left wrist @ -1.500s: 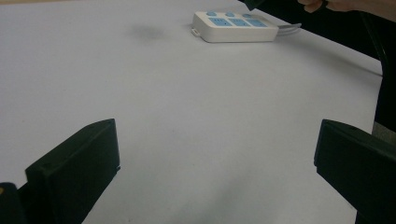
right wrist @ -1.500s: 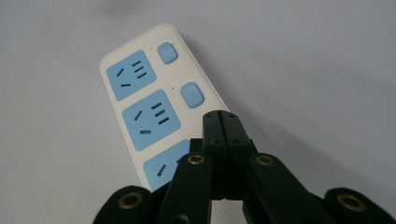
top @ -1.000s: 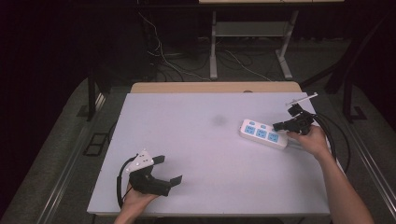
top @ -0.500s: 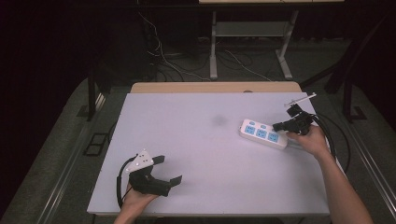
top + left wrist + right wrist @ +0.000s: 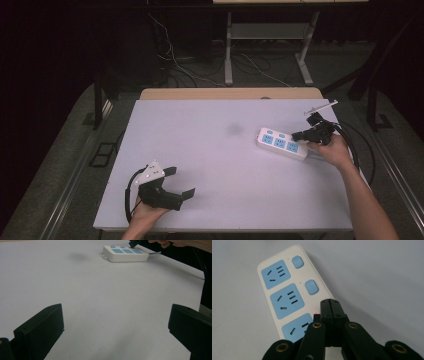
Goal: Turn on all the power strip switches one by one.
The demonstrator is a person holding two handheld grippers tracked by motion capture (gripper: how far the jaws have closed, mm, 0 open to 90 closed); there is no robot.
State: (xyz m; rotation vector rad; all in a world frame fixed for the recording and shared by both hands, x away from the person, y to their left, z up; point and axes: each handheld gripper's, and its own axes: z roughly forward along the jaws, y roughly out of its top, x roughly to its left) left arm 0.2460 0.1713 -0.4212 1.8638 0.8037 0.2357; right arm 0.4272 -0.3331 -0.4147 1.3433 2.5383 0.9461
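Note:
A white power strip point(image 5: 282, 144) with three blue sockets lies at the table's right side. In the right gripper view the power strip point(image 5: 287, 292) shows two blue switch buttons, and a small red light glows beside the nearest socket. My right gripper point(image 5: 330, 303) is shut, its joined tips resting over the strip where the third button sits. From above, the right gripper point(image 5: 299, 135) is at the strip's right end. My left gripper point(image 5: 181, 183) rests open near the table's front left, nothing between its jaws. The power strip point(image 5: 125, 253) lies far ahead in the left gripper view.
The white table point(image 5: 220, 165) has a wooden strip point(image 5: 230, 93) along its far edge. A black cable point(image 5: 357, 150) loops off the right edge. A metal desk frame point(image 5: 270, 45) and loose cables lie on the floor behind.

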